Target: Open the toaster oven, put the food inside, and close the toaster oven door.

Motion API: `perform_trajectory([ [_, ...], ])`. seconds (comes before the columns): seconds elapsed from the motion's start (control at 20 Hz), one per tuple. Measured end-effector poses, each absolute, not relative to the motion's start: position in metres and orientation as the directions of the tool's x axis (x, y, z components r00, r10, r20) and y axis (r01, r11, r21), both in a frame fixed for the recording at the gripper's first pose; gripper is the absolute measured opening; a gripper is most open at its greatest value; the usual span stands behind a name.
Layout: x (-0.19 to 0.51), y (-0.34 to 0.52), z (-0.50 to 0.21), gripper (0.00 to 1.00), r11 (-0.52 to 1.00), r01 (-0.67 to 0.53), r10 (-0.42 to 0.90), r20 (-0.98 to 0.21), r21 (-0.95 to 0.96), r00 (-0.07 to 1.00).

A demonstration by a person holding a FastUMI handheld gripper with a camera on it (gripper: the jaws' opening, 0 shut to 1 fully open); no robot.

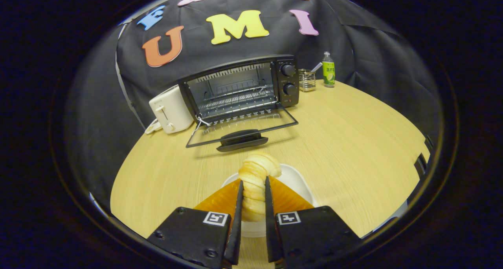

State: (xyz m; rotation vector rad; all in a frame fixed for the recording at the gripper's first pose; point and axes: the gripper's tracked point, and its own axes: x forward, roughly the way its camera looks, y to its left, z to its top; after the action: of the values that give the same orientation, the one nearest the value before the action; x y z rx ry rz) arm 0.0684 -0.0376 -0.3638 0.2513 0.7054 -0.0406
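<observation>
While the gripper (253, 186) clamps a pale, ridged bread roll (257, 174) between both fingers, the roll juts toward twelve o'clock above a white plate (294, 178) on the round wooden table (353, 143). Farther at twelve o'clock, the black toaster oven (239, 88) stands with its glass door (241, 129) lowered open.

One toaster oven (239, 90), one croissant (255, 182)

Bread (257, 174) between gripper (253, 190) fingers, over plate (294, 178); toaster oven (239, 88) beyond, door (243, 127) lay open; toaster (171, 110) to its left.
</observation>
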Motion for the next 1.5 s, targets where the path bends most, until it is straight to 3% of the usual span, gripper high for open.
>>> perform_trajectory([
  [0.6,0.190,-0.032,-0.320,0.32,0.932,0.120,0.084,-0.527,0.341,0.846],
  [1.1,0.310,-0.034,-0.350,0.32,0.901,0.197,0.045,-0.535,0.386,0.843],
  [1.5,0.366,-0.041,-0.367,0.32,0.882,0.252,-0.002,-0.531,0.399,0.847],
])
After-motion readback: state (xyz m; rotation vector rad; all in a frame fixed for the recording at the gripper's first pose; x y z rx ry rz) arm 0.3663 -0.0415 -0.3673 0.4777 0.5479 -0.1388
